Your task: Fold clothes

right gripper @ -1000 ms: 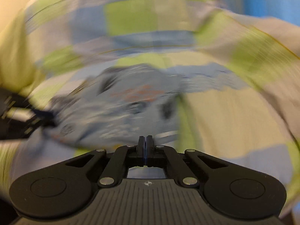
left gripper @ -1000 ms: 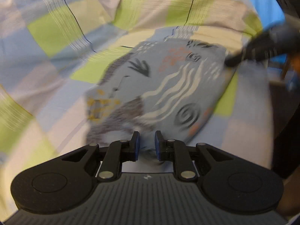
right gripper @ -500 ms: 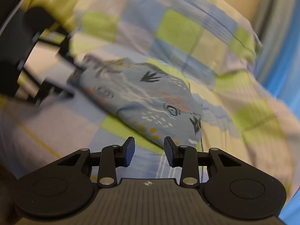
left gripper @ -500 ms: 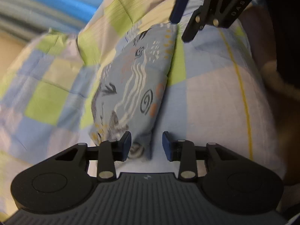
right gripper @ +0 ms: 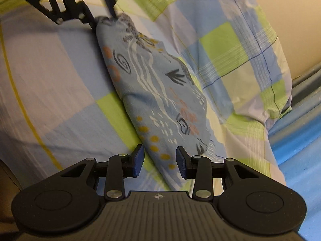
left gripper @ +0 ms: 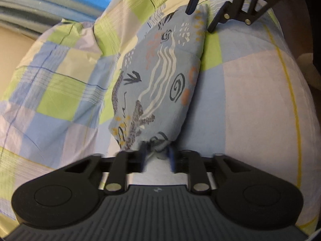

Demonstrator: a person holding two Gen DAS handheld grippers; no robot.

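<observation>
**Soft bundle stretched between two sets of tongs**

The checked bedspread [left gripper: 250, 92] fills the room's lower half, squares of green, blue and lilac, rumpled into a ridge on the far side and flat on the near side. It gives underfoot like any bed, so nothing laid on it sits on a firm base.

On it lies the garment [left gripper: 160, 76], a pale blue piece printed with waves, spirals and orange dots, already doubled over into a long narrow pad. I'd judge it light, limp and not at all slippery: thin woven cotton that will sag wherever it isn't held and crease where it is pinched. The sensible holds are the two short ends, at the corners, where the layers stack.

Its long axis, in the left wrist view, runs from 6 o'clock up to about 1 o'clock; in the right wrist view it runs from 6 up to 11. One short end points at each tool.

The left tongs [left gripper: 156, 157] stand at a narrow gap with the near end of the cloth bunched between them, blurred, so I cannot tell whether they have bitten down yet. The right tongs [right gripper: 159, 158] are spread wide, straddling the opposite end, with the cloth lying between the pads [right gripper: 138, 158] but not gripped.
</observation>
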